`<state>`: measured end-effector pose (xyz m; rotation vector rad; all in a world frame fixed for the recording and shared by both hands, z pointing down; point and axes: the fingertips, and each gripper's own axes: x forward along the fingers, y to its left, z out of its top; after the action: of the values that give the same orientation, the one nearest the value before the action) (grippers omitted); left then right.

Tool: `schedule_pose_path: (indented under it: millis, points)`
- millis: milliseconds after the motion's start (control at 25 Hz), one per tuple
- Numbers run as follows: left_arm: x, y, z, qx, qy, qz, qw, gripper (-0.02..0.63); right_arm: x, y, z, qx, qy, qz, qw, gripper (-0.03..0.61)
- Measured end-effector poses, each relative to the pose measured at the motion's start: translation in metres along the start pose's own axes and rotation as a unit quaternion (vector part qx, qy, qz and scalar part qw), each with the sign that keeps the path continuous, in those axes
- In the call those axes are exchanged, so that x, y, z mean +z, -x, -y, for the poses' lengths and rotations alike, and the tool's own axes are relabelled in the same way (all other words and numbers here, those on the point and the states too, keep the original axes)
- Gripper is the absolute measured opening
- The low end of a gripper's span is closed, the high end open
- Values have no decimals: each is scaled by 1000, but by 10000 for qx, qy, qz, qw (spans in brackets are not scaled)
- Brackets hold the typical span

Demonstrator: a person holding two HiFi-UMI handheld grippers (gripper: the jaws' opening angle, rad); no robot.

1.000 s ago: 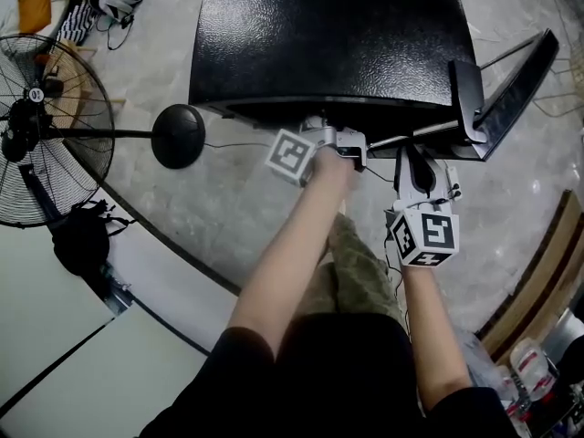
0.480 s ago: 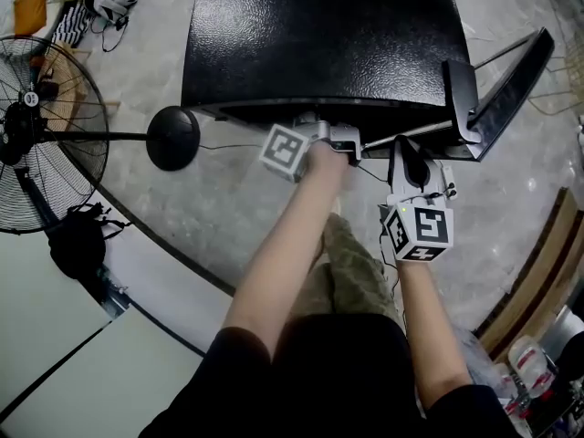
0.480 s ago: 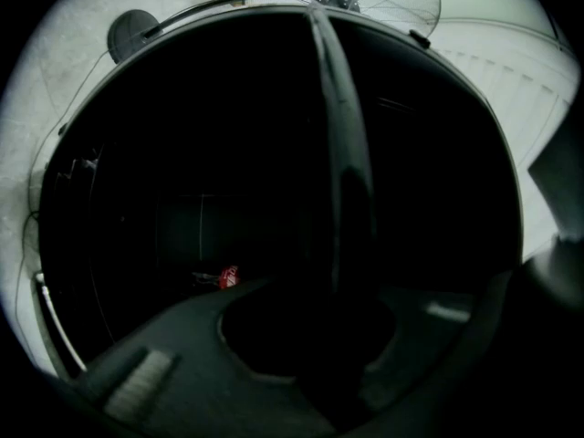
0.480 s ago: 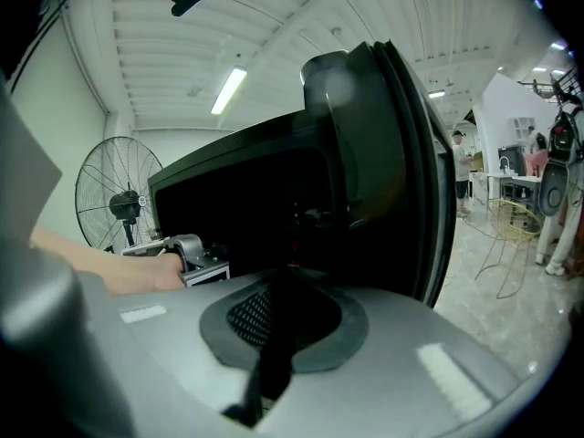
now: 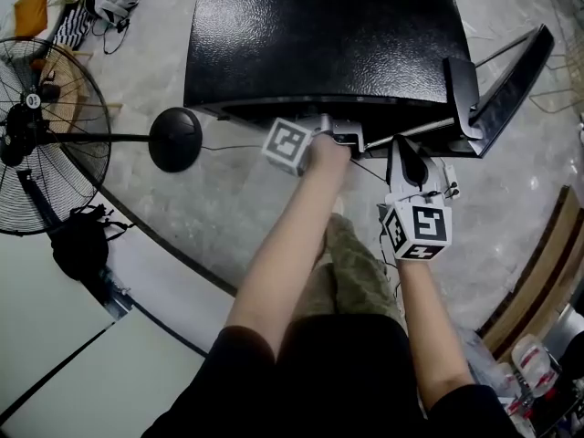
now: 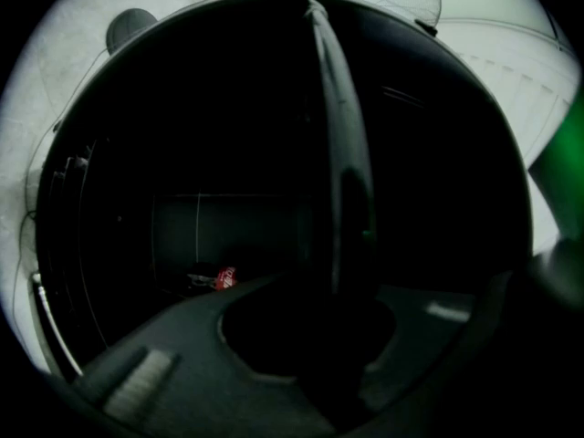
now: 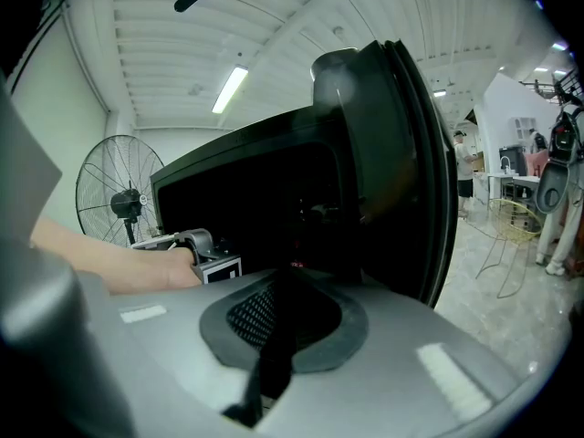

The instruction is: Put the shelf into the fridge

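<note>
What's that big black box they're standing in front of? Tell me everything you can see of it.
It is the fridge, a black cabinet standing on the pale floor; from above its top looks glossy and pebbled. Its door is swung open at the right. In the right gripper view the inside is dark. The left gripper reaches into the front opening. The left gripper view shows a small red item low inside; what it is cannot be told.
</note>
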<state>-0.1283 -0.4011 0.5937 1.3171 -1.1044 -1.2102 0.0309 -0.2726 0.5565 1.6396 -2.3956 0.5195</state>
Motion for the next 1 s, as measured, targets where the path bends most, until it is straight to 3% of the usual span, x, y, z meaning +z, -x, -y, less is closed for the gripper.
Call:
schedule_pose_path:
  millis: [1000]
  points:
    - [-5, -10, 6, -176, -19, -64, 9998, 29, -19, 19, -2, 22, -65, -105, 9999, 3]
